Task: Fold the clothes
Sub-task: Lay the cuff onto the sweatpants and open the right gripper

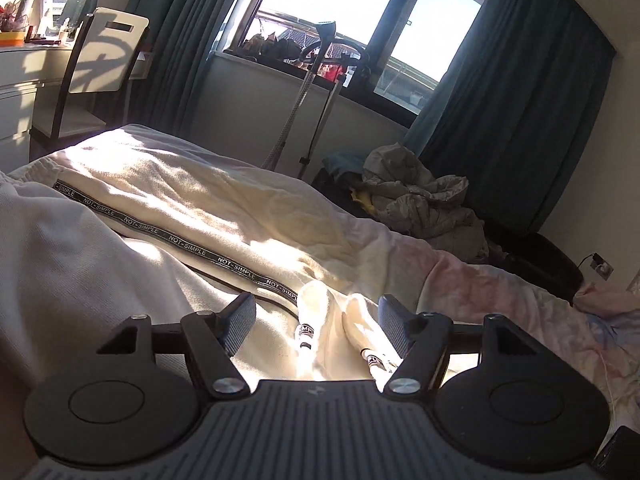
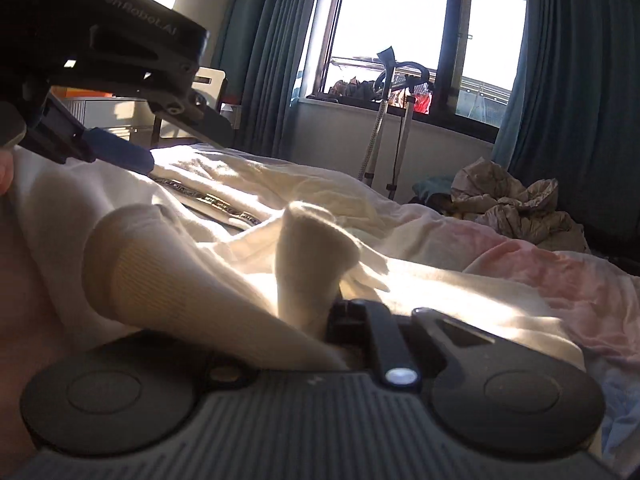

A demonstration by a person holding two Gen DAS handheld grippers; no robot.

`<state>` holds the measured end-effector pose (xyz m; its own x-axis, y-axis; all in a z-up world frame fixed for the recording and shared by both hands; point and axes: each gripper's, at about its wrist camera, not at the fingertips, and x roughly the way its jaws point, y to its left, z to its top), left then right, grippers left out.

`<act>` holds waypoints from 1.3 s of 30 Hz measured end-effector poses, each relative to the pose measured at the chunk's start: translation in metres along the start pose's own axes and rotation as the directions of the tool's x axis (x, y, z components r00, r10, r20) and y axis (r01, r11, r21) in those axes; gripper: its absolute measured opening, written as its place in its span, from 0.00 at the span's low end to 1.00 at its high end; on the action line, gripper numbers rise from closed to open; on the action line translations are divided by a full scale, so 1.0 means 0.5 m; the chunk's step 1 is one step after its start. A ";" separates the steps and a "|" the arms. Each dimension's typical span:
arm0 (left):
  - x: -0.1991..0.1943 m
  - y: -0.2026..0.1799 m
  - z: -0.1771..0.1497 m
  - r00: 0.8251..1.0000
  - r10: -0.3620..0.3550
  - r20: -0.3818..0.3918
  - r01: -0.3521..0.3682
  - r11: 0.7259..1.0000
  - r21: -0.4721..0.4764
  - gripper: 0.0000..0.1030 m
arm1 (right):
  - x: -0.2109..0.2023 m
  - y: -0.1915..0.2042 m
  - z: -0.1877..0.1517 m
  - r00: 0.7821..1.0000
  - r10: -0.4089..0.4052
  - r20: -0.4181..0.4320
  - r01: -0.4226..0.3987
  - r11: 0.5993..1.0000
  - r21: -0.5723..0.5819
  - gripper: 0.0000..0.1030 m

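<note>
Cream trousers (image 1: pixel 172 188) with a black "NOT-SIMPLE" side stripe (image 1: pixel 188 246) lie along the bed. My left gripper (image 1: pixel 318 314) is open just above them, and two cream drawstring ends (image 1: pixel 310 312) lie between its fingers. My right gripper (image 2: pixel 320 312) is shut on a bunched fold of cream ribbed cloth (image 2: pixel 308 256) that stands up from the jaws. Its left finger is hidden under the cloth. The left gripper (image 2: pixel 120 80) shows at the upper left of the right wrist view, above the trousers (image 2: pixel 280 188).
A pink sheet (image 1: pixel 500 292) covers the bed to the right. A crumpled grey quilt (image 1: pixel 424 196) lies on a dark seat beyond the bed. A garment steamer stand (image 1: pixel 316 92) is under the window. A white chair (image 1: pixel 104 56) and desk are at the back left.
</note>
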<state>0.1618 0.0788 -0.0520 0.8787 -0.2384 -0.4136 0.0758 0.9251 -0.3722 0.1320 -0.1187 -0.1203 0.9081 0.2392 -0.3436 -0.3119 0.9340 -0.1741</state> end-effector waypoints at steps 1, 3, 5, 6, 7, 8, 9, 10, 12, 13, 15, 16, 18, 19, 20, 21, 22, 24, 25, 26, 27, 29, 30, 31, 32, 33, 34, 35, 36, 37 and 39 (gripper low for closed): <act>0.001 0.001 -0.001 1.000 0.000 -0.003 0.000 1.000 -0.001 0.69 | 0.000 0.001 -0.002 1.000 0.005 -0.002 -0.005 1.000 -0.001 0.14; 0.001 0.002 -0.002 1.000 -0.002 -0.002 0.002 1.000 -0.001 0.69 | 0.001 0.002 -0.007 1.000 0.015 -0.005 -0.015 1.000 -0.002 0.21; 0.002 0.003 -0.001 1.000 -0.014 -0.001 0.014 1.000 -0.005 0.69 | -0.012 -0.008 0.002 0.998 0.060 -0.029 -0.059 0.998 0.030 0.33; 0.002 0.002 -0.002 1.000 -0.025 0.000 0.025 1.000 -0.004 0.69 | -0.020 -0.011 0.006 0.995 0.085 -0.043 -0.083 0.995 0.048 0.45; 0.002 0.002 -0.004 0.999 -0.033 -0.004 0.033 0.999 -0.001 0.69 | -0.036 -0.013 0.007 0.991 0.120 -0.058 -0.117 0.991 0.063 0.51; 0.002 0.001 -0.006 0.999 -0.042 -0.008 0.042 0.999 0.001 0.69 | -0.055 -0.011 0.008 0.986 0.154 -0.069 -0.150 0.987 0.058 0.59; 0.002 -0.001 -0.008 0.998 -0.055 -0.013 0.055 0.998 0.001 0.69 | -0.075 -0.010 0.010 0.979 0.186 -0.080 -0.182 0.982 0.054 0.61; 0.000 -0.002 -0.010 0.997 -0.072 -0.018 0.072 0.997 -0.003 0.69 | -0.095 -0.014 0.015 0.976 0.201 -0.083 -0.197 0.979 0.059 0.62; -0.004 -0.007 -0.016 0.993 -0.110 -0.030 0.110 0.994 -0.009 0.69 | -0.135 -0.022 0.026 0.969 0.231 -0.089 -0.225 0.972 0.069 0.63; -0.006 -0.011 -0.020 0.991 -0.127 -0.034 0.127 0.992 -0.005 0.69 | -0.156 -0.033 0.032 0.966 0.244 -0.082 -0.236 0.967 0.094 0.63; -0.009 -0.022 -0.028 0.987 -0.151 -0.047 0.152 0.988 0.007 0.68 | -0.203 -0.055 0.040 0.968 0.242 -0.061 -0.231 0.961 0.149 0.63; -0.010 -0.027 -0.032 0.985 -0.163 -0.054 0.164 0.986 0.013 0.68 | -0.215 -0.066 0.040 0.976 0.212 -0.054 -0.200 0.964 0.175 0.63; -0.012 -0.039 -0.043 0.980 -0.186 -0.065 0.189 0.981 0.033 0.67 | -0.232 -0.090 0.037 0.989 0.144 -0.040 -0.131 0.965 0.228 0.63; -0.013 -0.046 -0.048 0.979 -0.191 -0.069 0.195 0.980 0.049 0.66 | -0.229 -0.102 0.033 0.994 0.100 -0.040 -0.087 0.966 0.245 0.62; -0.012 -0.054 -0.055 0.978 -0.195 -0.075 0.200 0.977 0.068 0.64 | -0.226 -0.114 0.029 0.998 0.055 -0.042 -0.042 0.964 0.262 0.62; -0.010 -0.061 -0.062 0.977 -0.197 -0.085 0.204 0.976 0.082 0.63 | -0.215 -0.119 0.022 0.998 0.000 -0.058 0.014 0.968 0.252 0.62; -0.007 -0.067 -0.067 0.975 -0.198 -0.097 0.207 0.974 0.091 0.62 | -0.200 -0.125 0.014 0.996 -0.047 -0.081 0.065 0.968 0.243 0.62; 0.001 -0.076 -0.080 0.972 -0.198 -0.127 0.211 0.972 0.100 0.59 | -0.155 -0.140 -0.008 0.985 -0.073 -0.157 0.112 0.960 0.258 0.62; 0.004 -0.080 -0.086 0.970 -0.197 -0.141 0.212 0.972 0.103 0.59 | -0.134 -0.146 -0.024 0.976 -0.062 -0.210 0.121 0.952 0.280 0.62; 0.008 -0.083 -0.092 0.970 -0.189 -0.152 0.207 0.972 0.113 0.59 | -0.119 -0.151 -0.037 0.968 -0.053 -0.246 0.129 0.943 0.306 0.61; 0.011 -0.087 -0.098 0.970 -0.181 -0.163 0.203 0.971 0.124 0.59 | -0.103 -0.158 -0.061 0.962 -0.033 -0.271 0.132 0.925 0.355 0.62; 0.017 -0.094 -0.108 0.969 -0.169 -0.178 0.197 0.969 0.152 0.59 | -0.093 -0.169 -0.074 0.960 -0.014 -0.278 0.130 0.906 0.402 0.62; 0.020 -0.098 -0.112 0.969 -0.166 -0.184 0.197 0.967 0.162 0.59 | -0.090 -0.171 -0.071 0.960 -0.014 -0.281 0.130 0.907 0.400 0.63; 0.021 -0.100 -0.115 0.969 -0.164 -0.186 0.196 0.966 0.169 0.59 | -0.088 -0.173 -0.068 0.959 -0.014 -0.283 0.131 0.908 0.398 0.63; 0.019 -0.104 -0.118 0.968 -0.166 -0.190 0.201 0.963 0.179 0.59 | -0.089 -0.173 -0.066 0.958 -0.014 -0.285 0.132 0.907 0.400 0.63; 0.018 -0.106 -0.119 0.965 -0.176 -0.194 0.212 0.960 0.182 0.59 | -0.091 -0.174 -0.066 0.958 -0.011 -0.285 0.132 0.904 0.406 0.63; 0.017 -0.108 -0.120 0.962 -0.185 -0.199 0.222 0.957 0.185 0.59 | -0.092 -0.175 -0.065 0.958 -0.008 -0.286 0.131 0.901 0.413 0.63; 0.016 -0.111 -0.121 0.959 -0.194 -0.204 0.233 0.954 0.187 0.56 | -0.092 -0.178 -0.065 0.958 -0.005 -0.287 0.129 0.900 0.417 0.63; 0.017 -0.114 -0.124 0.954 -0.212 -0.212 0.253 0.948 0.193 0.54 | -0.094 -0.179 -0.064 0.958 -0.003 -0.288 0.129 0.899 0.419 0.63; 0.021 -0.116 -0.129 0.952 -0.214 -0.221 0.259 0.945 0.201 0.52 | -0.095 -0.179 -0.063 0.957 -0.001 -0.290 0.130 0.896 0.424 0.63; 0.037 -0.120 -0.140 0.952 -0.183 -0.246 0.238 0.947 0.214 0.47 | -0.095 -0.187 -0.059 0.956 0.002 -0.293 0.131 0.892 0.433 0.63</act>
<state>0.1406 -0.0019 -0.0953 0.7064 -0.4691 -0.5300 0.3817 0.8831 -0.2729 0.1100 -0.2249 -0.1149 0.7860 0.1529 -0.5990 -0.0387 0.9792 0.1991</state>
